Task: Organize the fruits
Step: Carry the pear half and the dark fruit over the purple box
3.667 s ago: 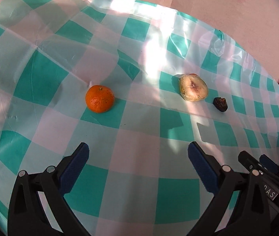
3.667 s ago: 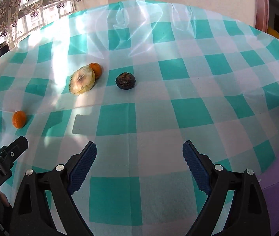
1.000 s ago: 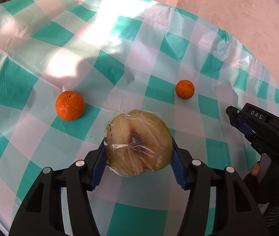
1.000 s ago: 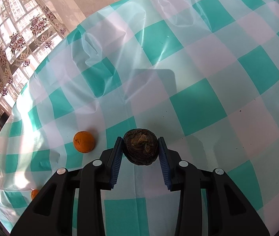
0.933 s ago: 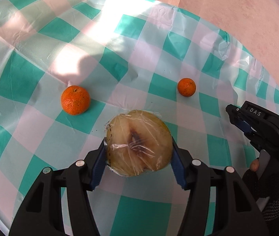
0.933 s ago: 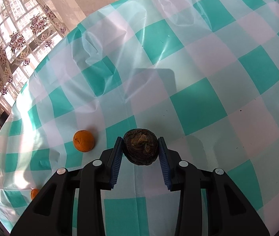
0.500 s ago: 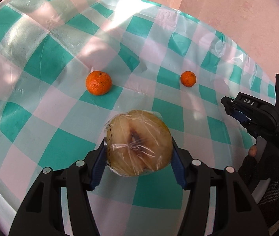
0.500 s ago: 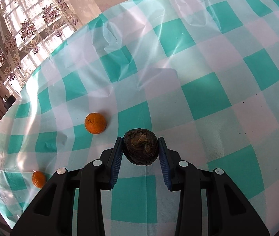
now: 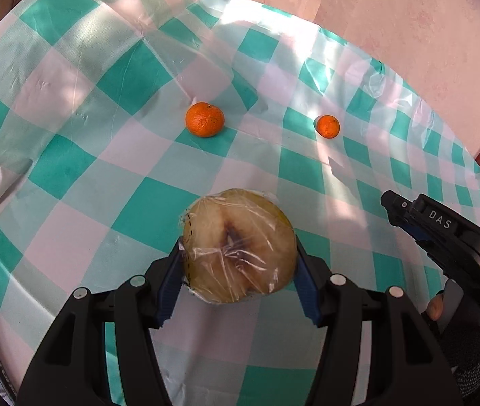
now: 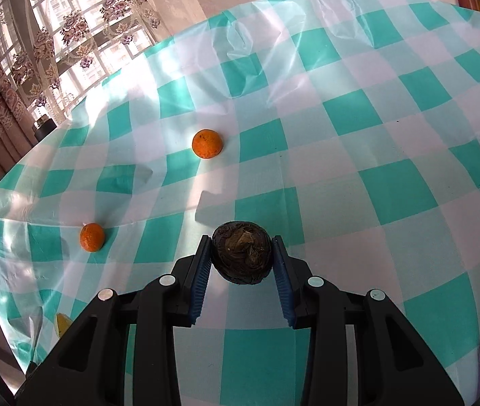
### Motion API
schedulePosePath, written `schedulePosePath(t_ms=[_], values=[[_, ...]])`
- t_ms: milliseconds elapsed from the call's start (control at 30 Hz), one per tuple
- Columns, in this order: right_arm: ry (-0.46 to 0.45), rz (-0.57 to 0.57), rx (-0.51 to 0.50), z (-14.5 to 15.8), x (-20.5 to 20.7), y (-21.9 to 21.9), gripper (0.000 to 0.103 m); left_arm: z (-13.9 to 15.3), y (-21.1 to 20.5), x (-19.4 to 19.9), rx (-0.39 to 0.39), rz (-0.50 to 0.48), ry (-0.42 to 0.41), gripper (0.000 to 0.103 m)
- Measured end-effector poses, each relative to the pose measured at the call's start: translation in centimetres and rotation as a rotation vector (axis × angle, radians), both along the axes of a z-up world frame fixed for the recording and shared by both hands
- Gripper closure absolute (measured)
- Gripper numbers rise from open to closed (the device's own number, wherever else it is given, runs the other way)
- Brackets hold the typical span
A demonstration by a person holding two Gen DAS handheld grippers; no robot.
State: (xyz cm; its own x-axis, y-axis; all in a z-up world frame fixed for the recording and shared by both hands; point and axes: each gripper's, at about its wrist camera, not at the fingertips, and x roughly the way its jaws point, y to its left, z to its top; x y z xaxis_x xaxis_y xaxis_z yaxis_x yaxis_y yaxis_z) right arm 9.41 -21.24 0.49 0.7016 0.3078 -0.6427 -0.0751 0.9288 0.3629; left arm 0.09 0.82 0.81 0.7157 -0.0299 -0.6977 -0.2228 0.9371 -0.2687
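My left gripper is shut on a plastic-wrapped half fruit, pale yellow with a brown core, held above the checked tablecloth. My right gripper is shut on a dark wrinkled round fruit, also held above the cloth. Two oranges lie on the cloth: a larger one ahead of the left gripper and a smaller one to its right. In the right wrist view they show as one orange ahead and another at the left. The right gripper's body shows at the left wrist view's right edge.
The round table has a green-and-white checked plastic cloth. A curtained window and a dark vessel stand beyond the far left edge. A pink wall is behind the table.
Both grippers closed on their fruits and lifted them. Over the last second both have pulled back and up, so the oranges look farther away.
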Motion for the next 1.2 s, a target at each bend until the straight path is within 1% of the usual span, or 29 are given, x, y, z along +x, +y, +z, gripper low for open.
schedulePosePath(t_ms=[267,533,700,867,1067,1200], values=[[0.004,0.096,-0.057,0.0,-6.7,2.8,0.067,0.0,1.1,-4.0,-0.017,-0.028,-0.014,0.045],[0.002,0.161,-0.116,0.1,-11.6,3.9,0.067,0.0,2.0,-5.8,-0.036,-0.016,-0.021,0.045],[-0.008,0.187,-0.144,0.1,-14.7,4.1,0.067,0.5,1.3,-7.0,0.015,-0.035,-0.058,0.045],[-0.018,0.199,-0.181,0.2,-17.5,3.9,0.067,1.0,1.0,-8.6,0.041,-0.044,-0.097,0.044],[-0.072,0.217,-0.227,1.4,-21.2,3.3,0.067,1.5,0.4,-10.8,0.075,-0.074,-0.132,0.044],[-0.109,0.199,-0.214,2.8,-23.3,1.7,0.067,2.1,-0.9,-11.7,0.096,-0.115,-0.150,0.044]])
